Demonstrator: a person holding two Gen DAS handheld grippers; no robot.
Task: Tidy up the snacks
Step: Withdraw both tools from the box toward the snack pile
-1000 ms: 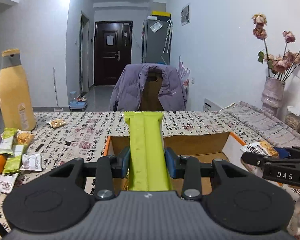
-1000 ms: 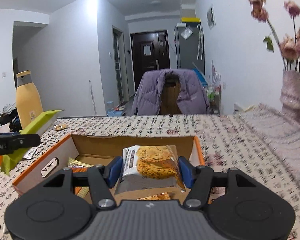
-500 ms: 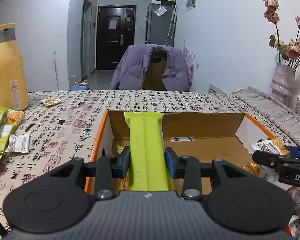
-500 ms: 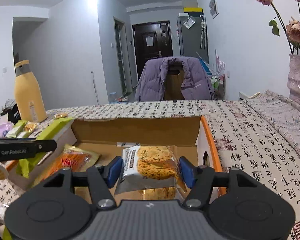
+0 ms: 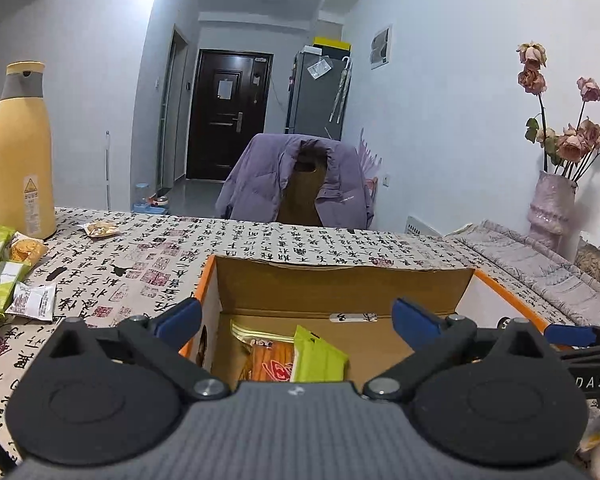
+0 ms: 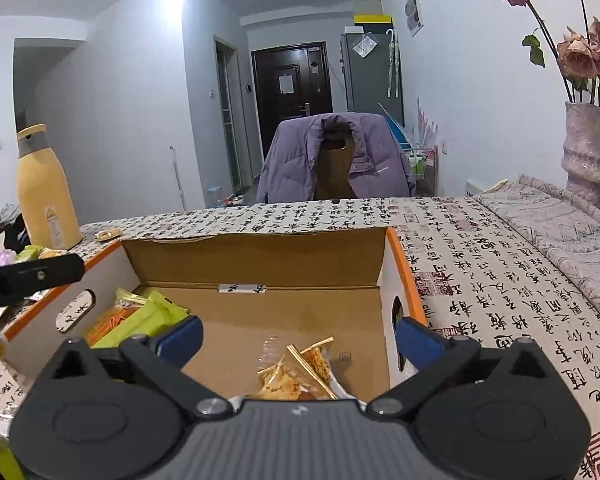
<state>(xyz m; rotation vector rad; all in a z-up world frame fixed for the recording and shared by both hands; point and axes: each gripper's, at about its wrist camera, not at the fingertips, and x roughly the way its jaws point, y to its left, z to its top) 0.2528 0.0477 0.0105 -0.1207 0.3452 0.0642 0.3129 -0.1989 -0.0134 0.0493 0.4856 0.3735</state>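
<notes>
A green pack point(image 5: 318, 356) is seen lying inside the open box point(image 5: 340, 284), leaning on an orange pack point(image 5: 266, 364) at the box's left side. A cracker pack point(image 6: 296, 372) is seen on the box floor toward the right wall. The left gripper point(image 5: 296, 318) is held over the box with its fingers point(image 5: 180, 318) opening wide, nothing between them. The right gripper point(image 6: 298, 338) is likewise seen opening, its fingers point(image 6: 180, 338) released above the cracker pack. More snacks point(image 5: 8, 276) are scattered on the counter point(image 5: 148, 264) left of the box, near a yellow bottle point(image 5: 18, 152).
</notes>
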